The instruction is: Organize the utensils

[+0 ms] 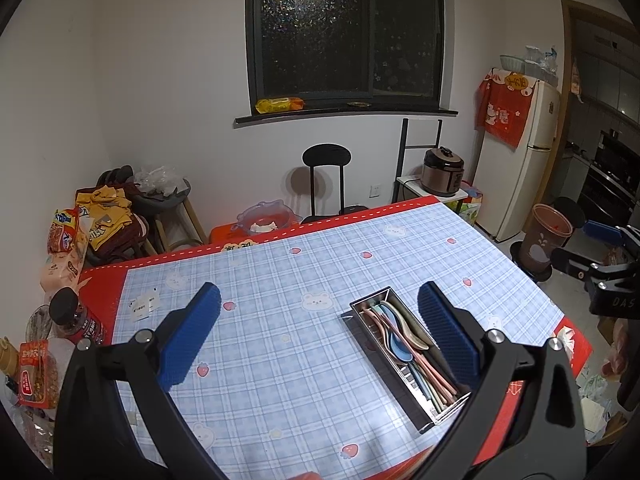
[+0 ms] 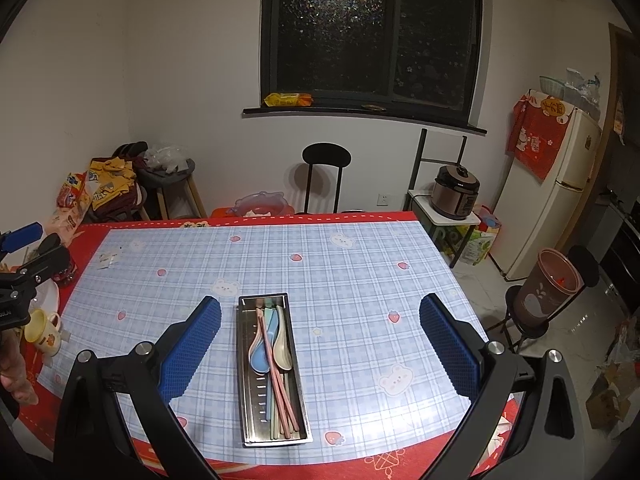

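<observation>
A metal utensil tray (image 2: 245, 364) lies on the blue plaid tablecloth (image 2: 340, 280). In it lie several pastel spoons (image 2: 260, 354) and pink and green chopsticks (image 2: 285, 404). The tray also shows in the left wrist view (image 1: 362, 322), under the right finger. My left gripper (image 1: 320, 320) is open and empty, held above the table to the left of the tray. My right gripper (image 2: 320, 324) is open and empty above the tray, which lies between its fingers nearer the left one. Each gripper shows at the edge of the other's view.
A yellow mug (image 2: 42, 332) and jars and snack packs (image 1: 60, 320) crowd the table's left edge. Small white packets (image 1: 144, 304) lie at the far left. A black chair (image 2: 326, 176) stands behind the table. A brown bin (image 2: 548, 288) and a fridge (image 2: 552, 196) stand to the right.
</observation>
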{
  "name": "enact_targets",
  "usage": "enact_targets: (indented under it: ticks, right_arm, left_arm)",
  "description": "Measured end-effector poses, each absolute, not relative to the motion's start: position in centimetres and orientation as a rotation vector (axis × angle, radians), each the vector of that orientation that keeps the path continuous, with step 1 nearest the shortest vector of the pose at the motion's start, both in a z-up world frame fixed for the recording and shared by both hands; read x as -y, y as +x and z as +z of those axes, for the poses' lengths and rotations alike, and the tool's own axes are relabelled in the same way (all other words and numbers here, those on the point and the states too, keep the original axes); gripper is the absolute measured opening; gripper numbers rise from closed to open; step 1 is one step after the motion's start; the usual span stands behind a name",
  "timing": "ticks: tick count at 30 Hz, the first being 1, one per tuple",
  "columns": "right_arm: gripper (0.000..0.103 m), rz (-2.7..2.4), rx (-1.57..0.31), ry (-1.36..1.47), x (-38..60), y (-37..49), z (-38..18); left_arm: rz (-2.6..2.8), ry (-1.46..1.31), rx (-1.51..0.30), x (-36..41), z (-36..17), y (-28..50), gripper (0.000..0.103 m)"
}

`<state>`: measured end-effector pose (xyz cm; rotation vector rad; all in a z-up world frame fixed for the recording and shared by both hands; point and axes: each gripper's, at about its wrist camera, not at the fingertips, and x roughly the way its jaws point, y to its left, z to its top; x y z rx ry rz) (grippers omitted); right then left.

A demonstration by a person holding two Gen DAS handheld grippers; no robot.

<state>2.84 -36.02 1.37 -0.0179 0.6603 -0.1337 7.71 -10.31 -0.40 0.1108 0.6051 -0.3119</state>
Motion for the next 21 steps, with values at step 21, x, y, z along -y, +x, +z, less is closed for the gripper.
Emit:
enact_targets:
  ticks: [21]
  right_arm:
    - [0.097,-0.156,-0.670,-0.018,36.35,2.70,1.08]
  left_arm:
    - [-0.335,0.109,-0.614,10.92,-0.67,7.84,0.097]
